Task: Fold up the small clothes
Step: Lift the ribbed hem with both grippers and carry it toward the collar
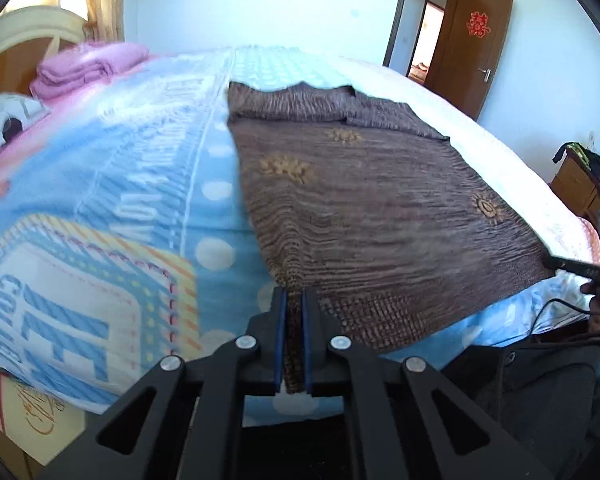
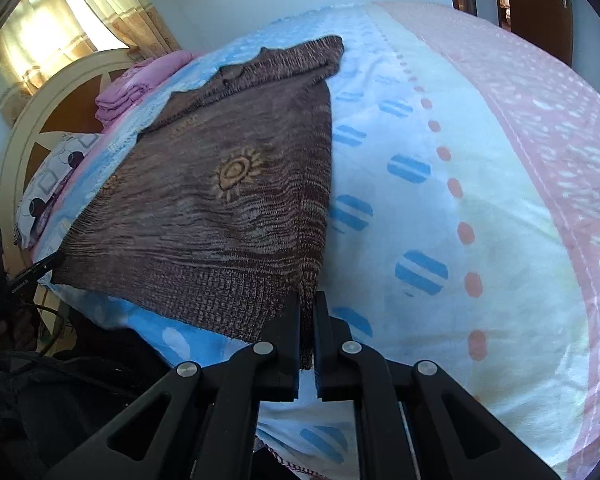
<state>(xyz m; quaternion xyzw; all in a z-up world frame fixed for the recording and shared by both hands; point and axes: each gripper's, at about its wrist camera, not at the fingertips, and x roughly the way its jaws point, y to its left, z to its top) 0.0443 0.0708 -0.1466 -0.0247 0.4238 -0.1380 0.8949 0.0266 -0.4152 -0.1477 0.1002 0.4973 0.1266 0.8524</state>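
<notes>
A brown sweater [image 1: 364, 208] lies flat across the middle of the bed [image 1: 112, 168], its near hem corners pinched tight by the left gripper [image 1: 294, 300] and the right gripper [image 2: 308, 304].

Two close wrist views, shared sweater [image 1: 364, 200]
</notes>
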